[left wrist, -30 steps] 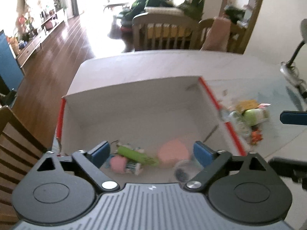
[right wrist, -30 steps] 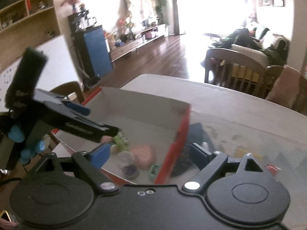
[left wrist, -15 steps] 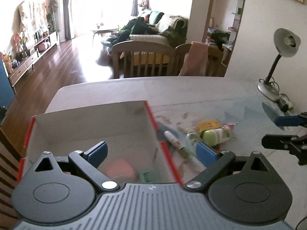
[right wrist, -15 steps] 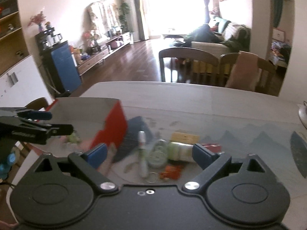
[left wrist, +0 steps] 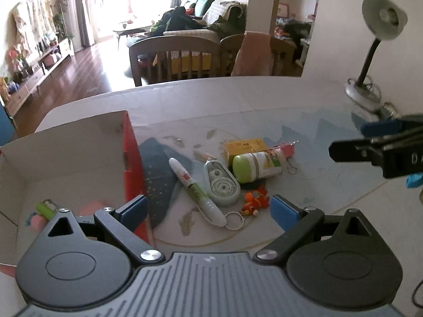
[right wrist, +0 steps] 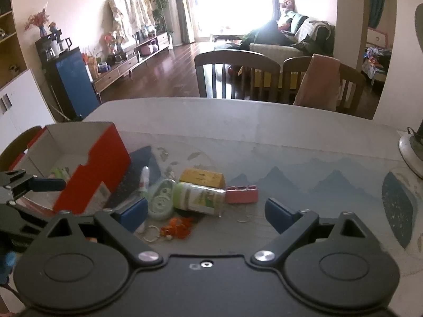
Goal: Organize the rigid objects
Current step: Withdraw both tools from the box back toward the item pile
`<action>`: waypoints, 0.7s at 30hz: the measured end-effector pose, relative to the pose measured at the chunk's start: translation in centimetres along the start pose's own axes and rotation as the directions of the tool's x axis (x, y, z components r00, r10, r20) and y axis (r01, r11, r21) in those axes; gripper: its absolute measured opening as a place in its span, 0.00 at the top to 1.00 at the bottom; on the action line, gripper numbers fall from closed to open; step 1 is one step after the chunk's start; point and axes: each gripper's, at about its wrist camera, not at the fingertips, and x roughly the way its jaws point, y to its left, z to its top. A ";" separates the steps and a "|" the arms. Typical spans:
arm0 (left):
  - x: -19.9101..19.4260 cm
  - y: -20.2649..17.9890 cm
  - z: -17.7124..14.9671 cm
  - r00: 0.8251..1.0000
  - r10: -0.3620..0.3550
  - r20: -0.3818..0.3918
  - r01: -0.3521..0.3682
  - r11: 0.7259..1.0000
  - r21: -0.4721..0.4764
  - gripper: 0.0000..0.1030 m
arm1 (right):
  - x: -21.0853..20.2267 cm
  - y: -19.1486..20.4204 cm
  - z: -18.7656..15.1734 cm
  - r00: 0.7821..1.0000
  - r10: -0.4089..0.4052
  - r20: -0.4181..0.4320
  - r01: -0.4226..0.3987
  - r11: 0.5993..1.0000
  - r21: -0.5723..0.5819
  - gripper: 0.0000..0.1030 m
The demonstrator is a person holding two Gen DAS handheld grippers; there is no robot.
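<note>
Evidently the red-sided cardboard box (left wrist: 79, 158) serves as the collecting bin: it stands open-topped at the left of the table (right wrist: 238, 121) so loose items can be dropped straight in, and a green piece (left wrist: 45, 209) and something pink already lie on its floor. The rest waits in a loose cluster just right of the box wall: a white pen (left wrist: 197, 191) lying diagonally, a pale green tape dispenser (left wrist: 221, 183) touching it, a green-capped bottle (left wrist: 257, 166) on its side, a yellow block (left wrist: 244, 145) behind the bottle, a pink brick (right wrist: 242, 195) beside it, and an orange keychain charm (left wrist: 255, 198) with its ring nearest the cameras.

Both tools hover above the table, tilted down toward this pile. The left gripper (left wrist: 208, 210) has its jaws spread wide and empty, straddling the pen's near end and the keychain ring from above; it probably does not touch them, though height is hard to judge through the fisheye. The right gripper (right wrist: 206, 211) is likewise spread wide with nothing between its pads, aimed at the bottle and the charm, and approaches from the right side of the pile.
</note>
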 end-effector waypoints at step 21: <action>5.4 -5.0 -1.9 0.952 0.305 -0.011 -0.303 0.937 -0.175 0.05 | 9.3 0.0 0.6 0.981 0.053 -0.188 -0.049 0.998 0.024 0.10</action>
